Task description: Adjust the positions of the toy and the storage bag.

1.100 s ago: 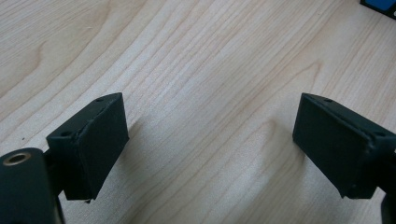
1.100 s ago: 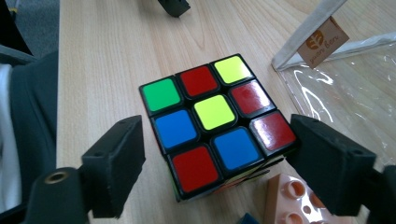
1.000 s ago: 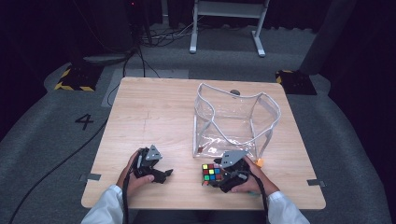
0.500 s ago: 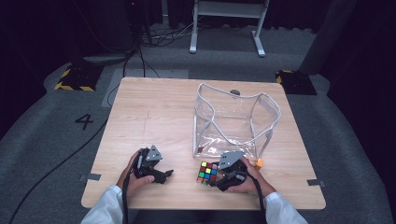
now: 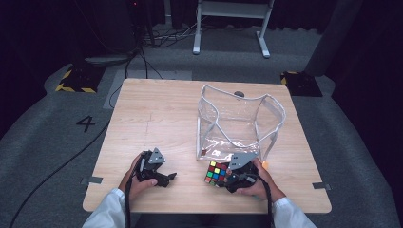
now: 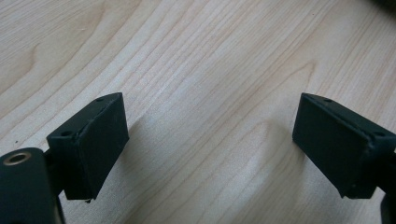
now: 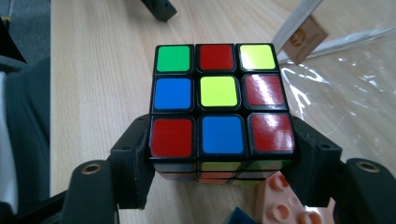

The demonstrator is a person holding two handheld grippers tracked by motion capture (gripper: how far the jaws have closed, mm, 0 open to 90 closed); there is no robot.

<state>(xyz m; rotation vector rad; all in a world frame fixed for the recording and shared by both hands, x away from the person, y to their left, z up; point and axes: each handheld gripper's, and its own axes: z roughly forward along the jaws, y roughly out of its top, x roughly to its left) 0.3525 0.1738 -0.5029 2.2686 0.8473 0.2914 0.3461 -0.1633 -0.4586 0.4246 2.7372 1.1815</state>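
A scrambled puzzle cube [image 7: 222, 100] with red, blue, green and yellow squares on top sits between the jaws of my right gripper [image 7: 223, 163], which is shut on its lower rows. In the high view the cube [image 5: 217, 172] is near the table's front edge, left of the right gripper [image 5: 234, 176]. My left gripper [image 5: 166, 178] rests at the front left, held by a hand. Its jaws stand wide open over bare wood [image 6: 210, 135], with its fingers [image 6: 95, 140] apart and nothing between them.
A clear plastic zip bag [image 5: 237, 123] stands open just behind the cube; its edge and label [image 7: 306, 35] lie to the cube's right. A peach toy brick [image 7: 280, 200] and a blue piece [image 7: 240, 218] lie by the right gripper. The wooden table [image 5: 157, 118] has free room at left.
The right gripper and the cube have shifted slightly to the left along the front edge. The left gripper has stayed in place.
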